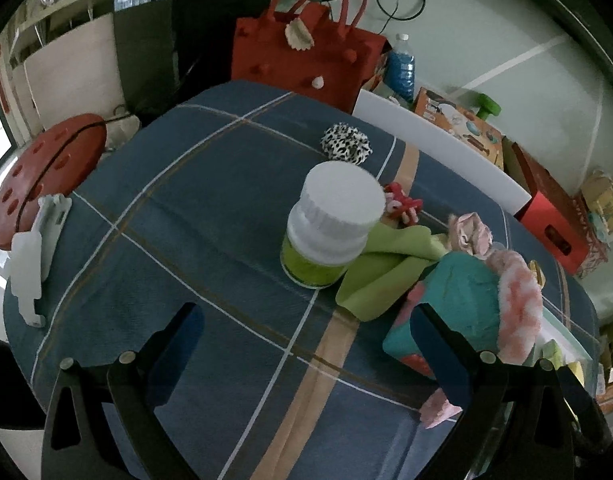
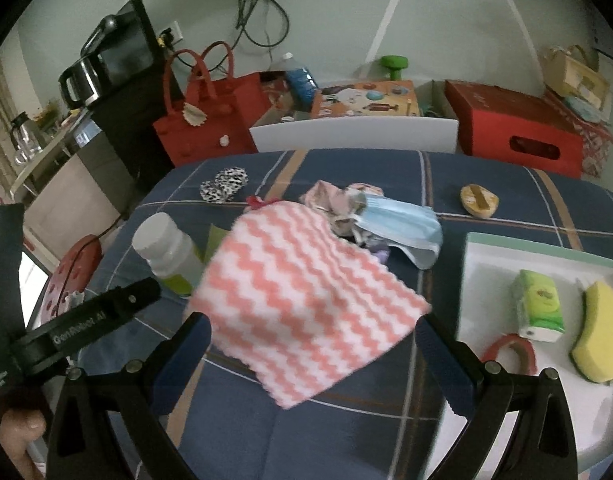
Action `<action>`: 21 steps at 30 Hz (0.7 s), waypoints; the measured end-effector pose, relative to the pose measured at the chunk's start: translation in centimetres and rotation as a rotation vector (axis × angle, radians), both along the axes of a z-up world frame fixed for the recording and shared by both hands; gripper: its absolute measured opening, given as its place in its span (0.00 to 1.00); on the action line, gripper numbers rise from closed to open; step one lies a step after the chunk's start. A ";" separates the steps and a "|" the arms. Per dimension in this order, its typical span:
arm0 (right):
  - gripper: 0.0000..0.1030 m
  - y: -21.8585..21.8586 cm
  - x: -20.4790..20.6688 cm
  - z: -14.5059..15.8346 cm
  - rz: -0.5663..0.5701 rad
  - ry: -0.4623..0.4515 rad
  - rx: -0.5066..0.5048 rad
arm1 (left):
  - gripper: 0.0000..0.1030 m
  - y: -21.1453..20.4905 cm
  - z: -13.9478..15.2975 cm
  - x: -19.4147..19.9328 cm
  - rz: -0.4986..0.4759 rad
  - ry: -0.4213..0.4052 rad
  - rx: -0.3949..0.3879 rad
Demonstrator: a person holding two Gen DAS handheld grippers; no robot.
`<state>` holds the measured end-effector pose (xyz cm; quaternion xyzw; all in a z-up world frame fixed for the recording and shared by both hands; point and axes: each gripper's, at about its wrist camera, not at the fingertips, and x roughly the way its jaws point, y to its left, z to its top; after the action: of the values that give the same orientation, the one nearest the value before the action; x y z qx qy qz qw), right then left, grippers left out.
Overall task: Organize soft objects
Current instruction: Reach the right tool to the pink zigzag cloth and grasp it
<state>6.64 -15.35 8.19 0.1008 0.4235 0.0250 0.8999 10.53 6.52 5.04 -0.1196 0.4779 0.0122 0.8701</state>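
A blue plaid tablecloth (image 2: pixel 346 432) covers the table and carries everything else. On its right side lies a white tray (image 2: pixel 486 264) with a pale green far rim, holding a green tissue packet (image 2: pixel 538 306), a yellow sponge (image 2: pixel 600 332) and a red ring-shaped piece (image 2: pixel 510 354) near its front left corner. The largest soft item is a pink-and-white zigzag cloth (image 2: pixel 306 300), spread over the middle of the table (its lower edge blurred) and lying between the fingers of the right gripper (image 2: pixel 316 354), whose jaws stand wide apart with nothing clamped. Just behind the cloth sits a crumpled pinkish fabric (image 2: pixel 334 200) with a light blue face mask (image 2: pixel 402 224) draped against its right side. In the left wrist view the left gripper (image 1: pixel 308 354) is likewise spread open over bare tablecloth, holding nothing; ahead of it stands a white-capped jar (image 1: pixel 330 220) with a green lower part, upright, and a lime green cloth (image 1: pixel 380 270) lies touching its right side. To the right of that is a teal soft object (image 1: pixel 458 296). Farther back, a black-and-white spotted scrunchie (image 1: pixel 346 144) sits alone on the cloth, and a small red-and-white item (image 1: pixel 402 202) lies just behind the jar. A small tan oval brush (image 2: pixel 479 200) rests apart from the pile, near the tray's far edge.
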 end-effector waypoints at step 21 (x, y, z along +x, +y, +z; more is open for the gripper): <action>0.59 2.6 0.8 -0.6 0.022 -0.044 -0.077 | 0.99 1.6 -0.3 0.3 0.011 0.038 0.026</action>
<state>7.43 -12.73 7.60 0.0610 0.4052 0.0208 0.9119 10.86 8.12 4.74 -0.1107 0.4934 0.0253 0.8623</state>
